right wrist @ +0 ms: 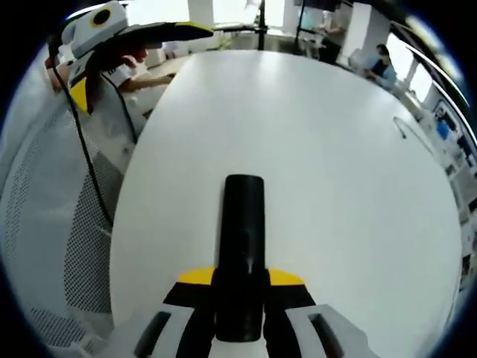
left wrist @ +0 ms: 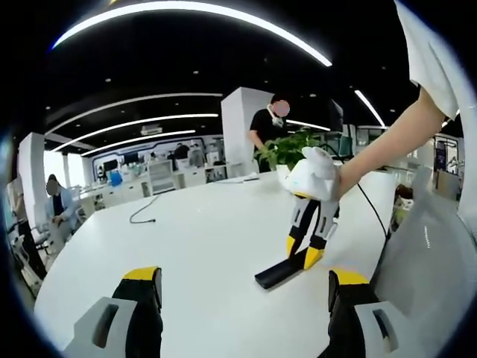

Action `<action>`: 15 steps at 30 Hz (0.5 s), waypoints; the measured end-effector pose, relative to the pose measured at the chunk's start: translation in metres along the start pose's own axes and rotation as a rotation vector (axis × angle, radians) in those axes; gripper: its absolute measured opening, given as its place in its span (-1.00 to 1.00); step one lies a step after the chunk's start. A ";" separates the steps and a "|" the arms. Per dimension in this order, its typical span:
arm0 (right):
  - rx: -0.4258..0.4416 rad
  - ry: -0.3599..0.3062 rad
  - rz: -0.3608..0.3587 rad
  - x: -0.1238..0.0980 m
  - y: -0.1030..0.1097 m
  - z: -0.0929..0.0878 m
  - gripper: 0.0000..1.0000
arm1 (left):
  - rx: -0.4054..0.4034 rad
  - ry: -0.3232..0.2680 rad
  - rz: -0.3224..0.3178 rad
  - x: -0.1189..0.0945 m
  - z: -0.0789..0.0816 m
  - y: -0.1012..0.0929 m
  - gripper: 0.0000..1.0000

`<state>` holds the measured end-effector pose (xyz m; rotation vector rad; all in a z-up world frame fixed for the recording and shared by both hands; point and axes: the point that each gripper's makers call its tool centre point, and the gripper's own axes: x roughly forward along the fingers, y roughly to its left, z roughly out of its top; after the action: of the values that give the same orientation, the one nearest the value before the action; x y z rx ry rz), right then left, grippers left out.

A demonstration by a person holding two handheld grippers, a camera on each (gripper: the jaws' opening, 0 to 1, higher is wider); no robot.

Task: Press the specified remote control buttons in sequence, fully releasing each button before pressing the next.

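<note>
The remote control (right wrist: 242, 253) is a slim, plain black bar; its buttons cannot be made out. In the right gripper view it runs up from the bottom centre of the frame, its near end pinched between the yellow-tipped jaws of the right gripper (right wrist: 240, 287), its far end lying out over the white table (right wrist: 313, 134). In the left gripper view the same remote (left wrist: 279, 272) sits just right of centre, one end resting on the table (left wrist: 201, 239), the other clamped by the right gripper (left wrist: 304, 253), which a hand (left wrist: 350, 175) holds from the upper right.

The left gripper (left wrist: 242, 298) rises from the bottom edge of its view, jaws spread wide with nothing between them, hovering near the remote but apart from it.

Open tabletop stretches around the remote toward the frame's left and top. A black cable (left wrist: 145, 211) lies on the far left part. A potted green plant (left wrist: 291, 149) stands at the table's far edge.
</note>
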<state>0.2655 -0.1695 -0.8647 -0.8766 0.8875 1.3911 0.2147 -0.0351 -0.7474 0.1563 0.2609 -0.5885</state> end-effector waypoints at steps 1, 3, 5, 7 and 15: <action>0.001 -0.002 0.001 0.000 -0.001 0.000 -0.58 | -0.005 0.003 0.001 0.000 -0.001 0.000 0.91; 0.006 -0.012 0.004 0.000 -0.004 0.000 -0.58 | -0.011 0.005 0.004 0.000 -0.001 0.001 0.91; 0.011 -0.023 0.003 0.000 -0.007 0.000 -0.58 | -0.008 0.010 0.009 0.000 -0.002 0.002 0.91; 0.028 -0.031 -0.006 0.000 -0.012 -0.001 -0.58 | -0.009 0.024 0.012 0.000 -0.005 0.002 0.90; 0.043 -0.012 -0.006 0.000 -0.016 0.000 -0.58 | -0.028 0.005 0.000 -0.001 -0.002 0.000 0.88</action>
<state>0.2817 -0.1691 -0.8648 -0.8373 0.9017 1.3656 0.2138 -0.0341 -0.7491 0.1308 0.2739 -0.5843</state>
